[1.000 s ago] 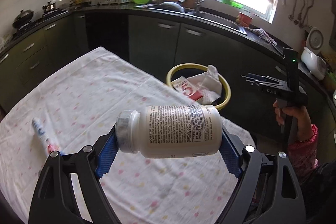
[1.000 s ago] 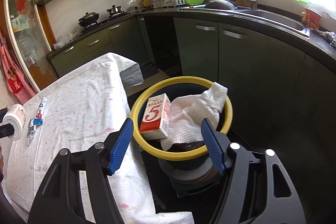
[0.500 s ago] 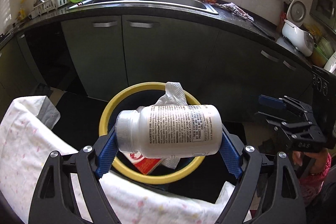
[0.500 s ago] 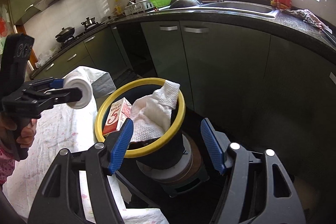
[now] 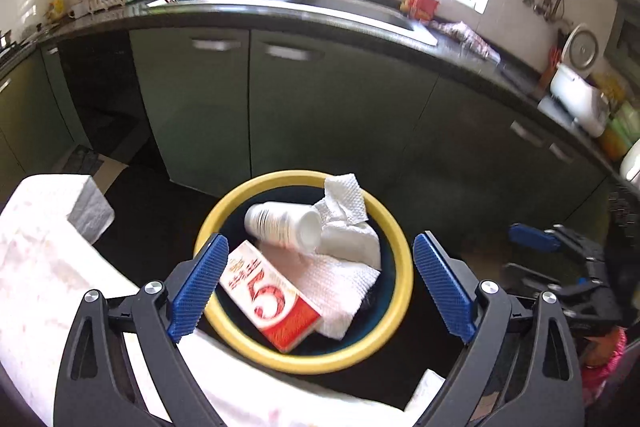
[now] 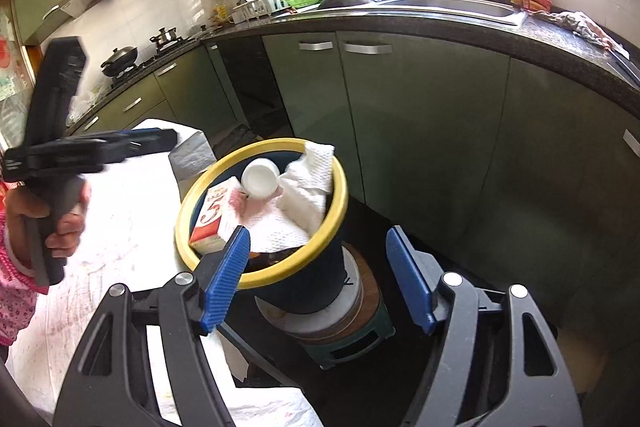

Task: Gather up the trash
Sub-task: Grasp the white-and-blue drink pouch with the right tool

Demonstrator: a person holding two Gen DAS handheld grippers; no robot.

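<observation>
The bottle (image 5: 282, 225) lay in the yellow-rimmed bin (image 5: 396, 247), on the paper towel (image 5: 344, 267) beside the red carton (image 5: 272, 301). My left gripper (image 5: 316, 283) had just been opening and stood wide and empty above the bin. My right gripper (image 6: 316, 275) hung partly open, holding nothing. I judged this drop done; I couldn't tell whether trash was left on the table (image 6: 132, 203).

Both wrist views overlook the bin (image 5: 304, 361) closely.
</observation>
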